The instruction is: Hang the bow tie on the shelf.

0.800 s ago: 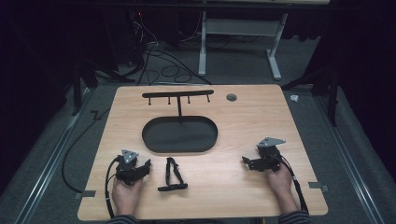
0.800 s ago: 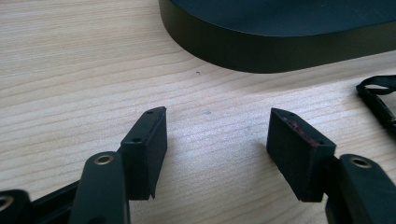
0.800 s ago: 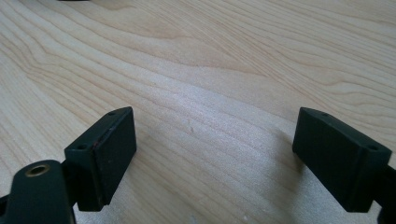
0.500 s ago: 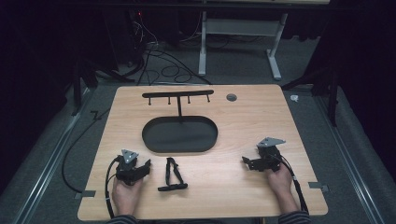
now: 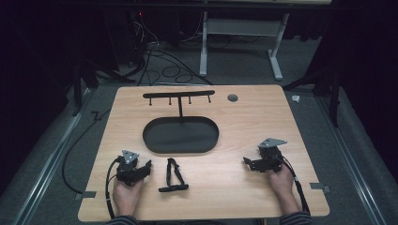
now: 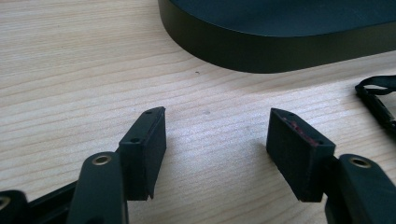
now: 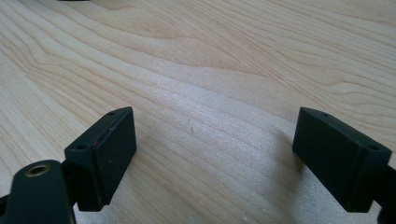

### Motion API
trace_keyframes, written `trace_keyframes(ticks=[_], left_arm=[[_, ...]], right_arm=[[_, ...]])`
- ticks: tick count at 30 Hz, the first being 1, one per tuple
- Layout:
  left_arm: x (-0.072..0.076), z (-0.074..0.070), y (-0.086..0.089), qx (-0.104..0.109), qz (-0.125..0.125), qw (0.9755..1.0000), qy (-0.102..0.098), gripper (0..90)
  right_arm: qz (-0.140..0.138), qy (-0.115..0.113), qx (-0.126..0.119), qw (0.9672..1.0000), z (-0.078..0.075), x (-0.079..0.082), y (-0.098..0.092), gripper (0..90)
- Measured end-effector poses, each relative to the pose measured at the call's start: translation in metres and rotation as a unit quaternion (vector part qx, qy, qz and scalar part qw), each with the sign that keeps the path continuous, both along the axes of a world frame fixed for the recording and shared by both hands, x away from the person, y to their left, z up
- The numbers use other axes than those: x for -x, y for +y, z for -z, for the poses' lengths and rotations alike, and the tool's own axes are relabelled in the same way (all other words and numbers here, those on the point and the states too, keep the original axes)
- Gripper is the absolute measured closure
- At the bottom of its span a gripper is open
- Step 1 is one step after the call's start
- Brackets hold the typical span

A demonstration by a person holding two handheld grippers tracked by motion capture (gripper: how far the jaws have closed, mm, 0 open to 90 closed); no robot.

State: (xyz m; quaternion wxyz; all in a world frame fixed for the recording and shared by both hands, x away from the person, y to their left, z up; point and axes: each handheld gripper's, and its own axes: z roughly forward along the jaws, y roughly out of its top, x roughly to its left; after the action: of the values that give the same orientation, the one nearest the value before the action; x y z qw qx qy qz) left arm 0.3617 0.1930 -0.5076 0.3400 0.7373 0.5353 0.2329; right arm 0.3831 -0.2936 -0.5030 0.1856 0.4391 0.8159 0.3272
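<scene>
A black strap (image 5: 172,175) lies looped on the wooden table (image 5: 244,117) near its front edge; one end of the strap (image 6: 377,95) shows at the right in the left gripper view. My left gripper (image 5: 146,166) rests on the table just left of it, jaws open and empty, and my left gripper (image 6: 215,140) has only bare wood between its pads. My right gripper (image 5: 247,162) rests at the front right, pointing left, and my right gripper (image 7: 215,154) is likewise open over bare wood. A black oval tray (image 5: 155,140) with a hook rack (image 5: 179,95) rising from its far edge sits mid-table.
A small round grommet (image 5: 233,97) sits in the table near the back edge. The oval tray's wall (image 6: 261,49) lies close ahead of the left gripper. Cables and a desk frame stand on the floor beyond the table.
</scene>
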Motion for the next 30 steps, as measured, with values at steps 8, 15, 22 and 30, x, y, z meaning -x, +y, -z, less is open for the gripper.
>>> trace_keyframes(ticks=[8, 15, 22, 30], left_arm=[[0.0014, -0.0003, 0.0012, 0.001, -0.009, 1.0000, -0.001, 41.6], [0.0016, -0.0004, 0.0010, 0.002, -0.007, 1.0000, -0.001, 41.9], [0.0019, -0.0014, 0.0016, 0.006, -0.005, 1.0000, 0.001, 41.9], [0.0047, -0.0056, 0.0022, 0.010, -0.004, 0.9999, -0.005, 41.5]], right_arm=[[0.000, 0.000, 0.000, 1.0000, 0.0000, 0.0001, 0.0001, 14.3], [0.000, 0.001, 0.000, 1.0000, -0.0001, 0.0001, 0.0001, 14.3], [0.000, 0.001, -0.001, 1.0000, 0.0000, 0.0000, 0.0001, 14.3], [0.000, 0.001, 0.000, 1.0000, -0.0001, 0.0000, 0.0000, 14.3]])
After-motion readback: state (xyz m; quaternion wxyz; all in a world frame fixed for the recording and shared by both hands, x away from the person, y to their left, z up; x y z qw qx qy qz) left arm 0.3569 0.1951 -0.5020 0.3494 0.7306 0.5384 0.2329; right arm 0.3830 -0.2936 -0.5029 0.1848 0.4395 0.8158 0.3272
